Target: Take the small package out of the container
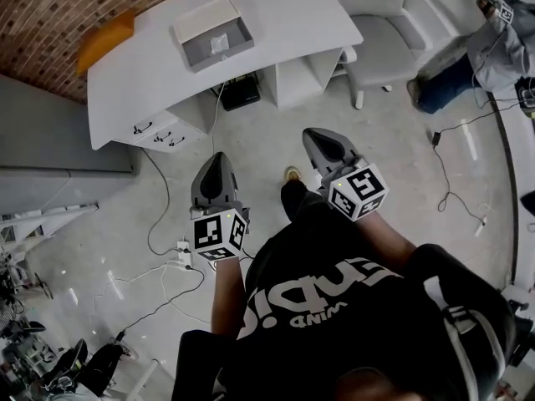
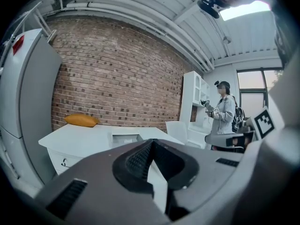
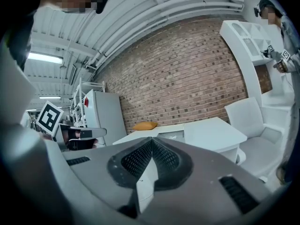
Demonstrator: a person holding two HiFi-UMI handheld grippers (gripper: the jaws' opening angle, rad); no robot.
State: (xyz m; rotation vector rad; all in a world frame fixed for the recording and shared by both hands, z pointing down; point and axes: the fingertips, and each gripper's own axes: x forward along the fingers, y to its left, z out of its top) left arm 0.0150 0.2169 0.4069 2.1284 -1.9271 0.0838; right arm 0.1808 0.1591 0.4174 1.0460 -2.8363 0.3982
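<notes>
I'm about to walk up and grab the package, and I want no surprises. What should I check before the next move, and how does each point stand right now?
1. Package in place: ok. The small package lies in the open grey container on the white desk.
2. Left gripper empty: ok, jaws together on nothing.
3. Right gripper empty: ok, jaws together on nothing.
4. Jaws ready to grasp: not ok, both are shut.
5. Container in reach: not ok, both grippers hang over the floor, short of the desk.
6. Walkway: cannot tell; cables lie to the left.
</notes>
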